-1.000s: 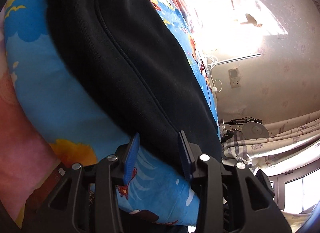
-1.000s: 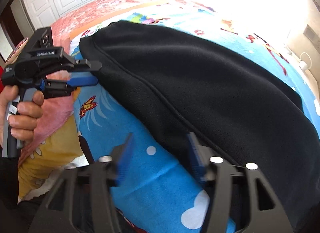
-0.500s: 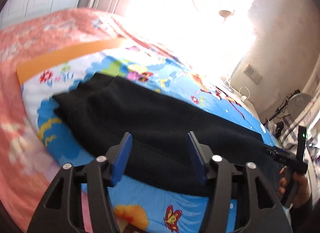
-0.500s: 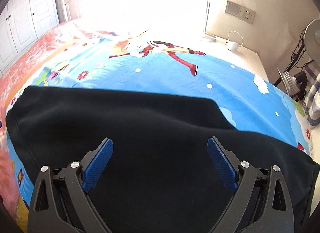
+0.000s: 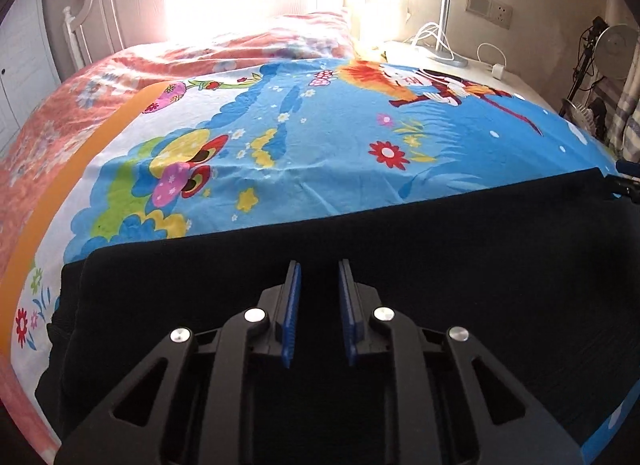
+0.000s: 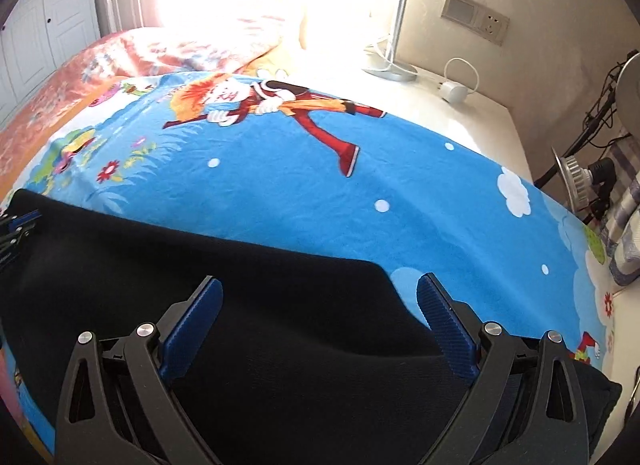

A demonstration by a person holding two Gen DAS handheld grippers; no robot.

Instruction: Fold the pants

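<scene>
Left hand-held gripper (image 5: 318, 277) has just been closing, jaws narrow but pinching nothing over the black pants (image 5: 440, 265); right hand-held gripper (image 6: 318, 297) gapes wide. I'd grab both edges evenly, then fold toward 12 o'clock.

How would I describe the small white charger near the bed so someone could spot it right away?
Start at the bed's blue cartoon sheet and look past its far edge to the white bedside surface. The white charger lies there under the wall socket, right of the lamp base. Its looped white cable sets it apart.
</scene>
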